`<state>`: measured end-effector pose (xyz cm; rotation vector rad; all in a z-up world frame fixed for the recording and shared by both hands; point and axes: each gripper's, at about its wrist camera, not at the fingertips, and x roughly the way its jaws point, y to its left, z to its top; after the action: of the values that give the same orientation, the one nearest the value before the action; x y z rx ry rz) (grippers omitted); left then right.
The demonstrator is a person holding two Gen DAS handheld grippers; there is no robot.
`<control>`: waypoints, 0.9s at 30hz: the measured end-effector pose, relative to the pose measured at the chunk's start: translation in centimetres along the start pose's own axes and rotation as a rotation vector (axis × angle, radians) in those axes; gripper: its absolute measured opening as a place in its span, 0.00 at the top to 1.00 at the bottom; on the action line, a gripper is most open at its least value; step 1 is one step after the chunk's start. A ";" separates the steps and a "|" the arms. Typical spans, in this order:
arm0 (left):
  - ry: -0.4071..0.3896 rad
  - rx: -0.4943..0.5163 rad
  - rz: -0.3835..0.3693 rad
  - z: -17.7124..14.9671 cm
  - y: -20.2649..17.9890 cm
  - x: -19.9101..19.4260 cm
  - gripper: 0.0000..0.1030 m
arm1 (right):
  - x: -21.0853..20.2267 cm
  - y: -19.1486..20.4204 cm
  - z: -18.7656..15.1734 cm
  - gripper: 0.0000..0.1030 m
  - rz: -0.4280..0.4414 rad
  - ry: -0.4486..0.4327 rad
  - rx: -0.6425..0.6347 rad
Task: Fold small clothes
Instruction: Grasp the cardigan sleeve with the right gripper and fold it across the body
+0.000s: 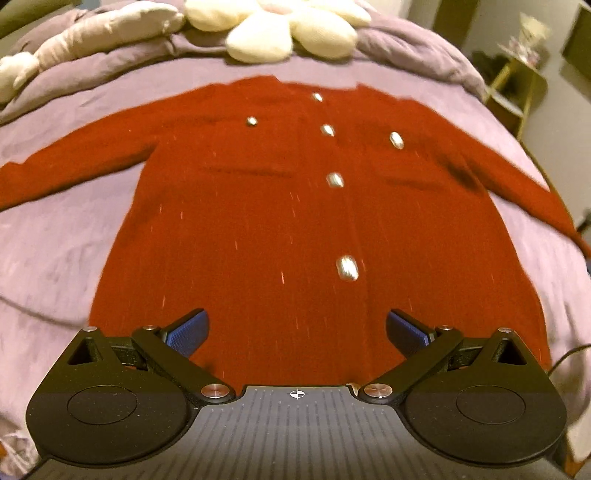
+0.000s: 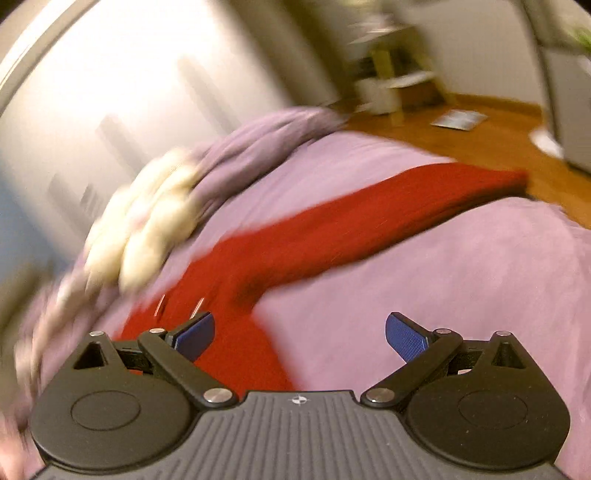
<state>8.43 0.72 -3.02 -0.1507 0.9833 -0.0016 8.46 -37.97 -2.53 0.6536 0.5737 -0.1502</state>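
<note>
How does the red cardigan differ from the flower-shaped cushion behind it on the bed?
The red cardigan lies flat and spread out, sleeves stretched sideways; the flower-shaped cushion is puffy and rounded. The cardigan is deep red with shiny buttons; the cushion is cream and has none visible. The cardigan lies nearer the left tongs, the cushion farther away. Both rest on the lilac bedding.

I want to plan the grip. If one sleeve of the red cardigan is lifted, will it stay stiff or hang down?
The red cardigan looks like soft knit lying flat, so the sleeve would probably droop. Its fuzzy surface likely grips well. The buttons may add slight weight.
</note>
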 end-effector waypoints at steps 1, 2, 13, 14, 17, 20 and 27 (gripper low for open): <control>-0.014 -0.027 -0.001 0.6 0.3 0.6 0.00 | 1.1 -1.9 1.4 0.14 -0.016 -0.026 0.076; -0.031 -0.067 0.002 1.2 0.6 1.3 0.00 | 2.2 -3.8 2.5 0.26 -0.038 -0.041 0.144; 0.038 -0.205 0.003 3.7 3.0 8.6 0.00 | 10.0 -15.3 6.4 0.60 -0.171 -0.155 0.571; 0.041 -0.218 -0.006 3.6 3.3 8.8 0.00 | 10.4 -15.4 6.7 0.70 -0.183 -0.155 0.558; 0.022 -0.241 -0.031 3.2 4.0 8.9 0.00 | 12.0 -15.3 7.4 0.87 -0.231 -0.137 0.518; 0.017 -0.303 -0.080 3.1 5.1 9.0 0.00 | 12.3 -13.8 9.0 0.90 -0.294 -0.118 0.402; 0.000 -0.345 -0.136 3.9 6.8 8.4 0.00 | 11.5 3.8 8.3 0.91 -0.151 -0.210 -0.267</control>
<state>15.83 7.35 -8.71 -0.5334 0.9663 0.0438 22.98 -39.57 -1.46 0.3298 0.4299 -0.2749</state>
